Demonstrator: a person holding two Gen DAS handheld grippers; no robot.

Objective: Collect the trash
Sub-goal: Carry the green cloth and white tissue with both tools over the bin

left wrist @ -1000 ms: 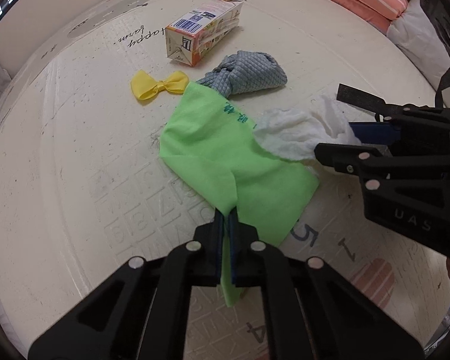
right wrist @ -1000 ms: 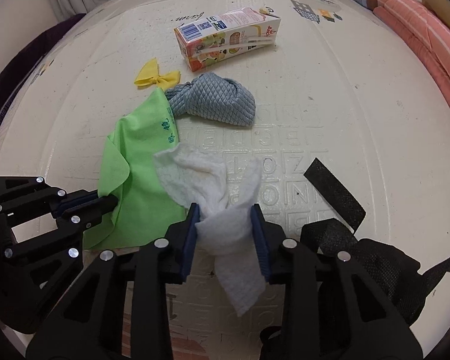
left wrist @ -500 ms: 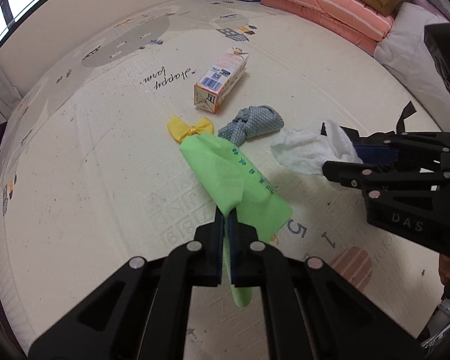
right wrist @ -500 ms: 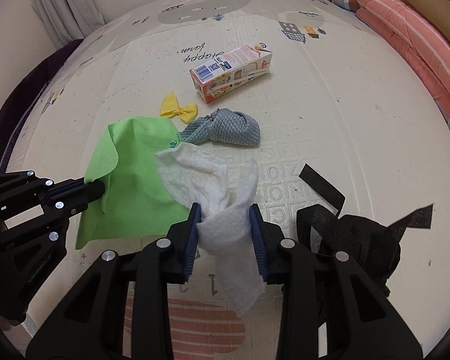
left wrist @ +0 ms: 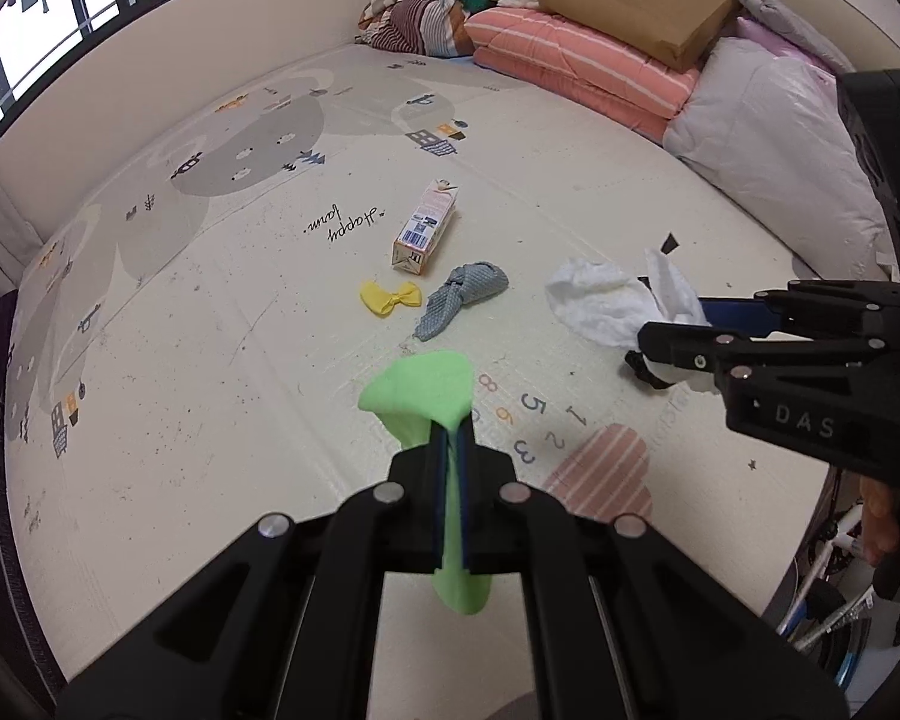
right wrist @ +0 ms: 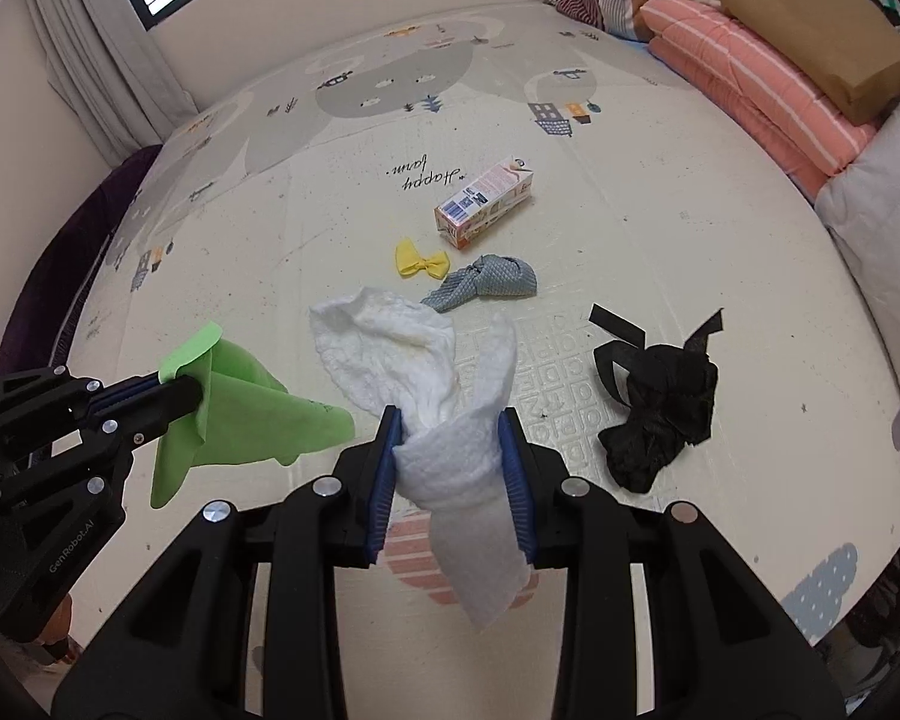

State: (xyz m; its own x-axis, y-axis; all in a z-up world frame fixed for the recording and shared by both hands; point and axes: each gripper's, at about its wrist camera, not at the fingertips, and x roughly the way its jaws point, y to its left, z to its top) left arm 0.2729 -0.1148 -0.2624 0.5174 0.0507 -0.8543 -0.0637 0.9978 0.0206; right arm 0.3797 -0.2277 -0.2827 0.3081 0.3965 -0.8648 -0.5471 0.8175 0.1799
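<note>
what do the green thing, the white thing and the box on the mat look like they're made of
Green cloth: thin smooth fabric, likely microfibre; it drapes in soft folds from the left gripper.
White wad: soft, crinkled and matte, probably a paper towel or wipe, bunched in the right gripper.
Carton: printed, slightly glossy paperboard with sharp edges and a barcode.
</note>
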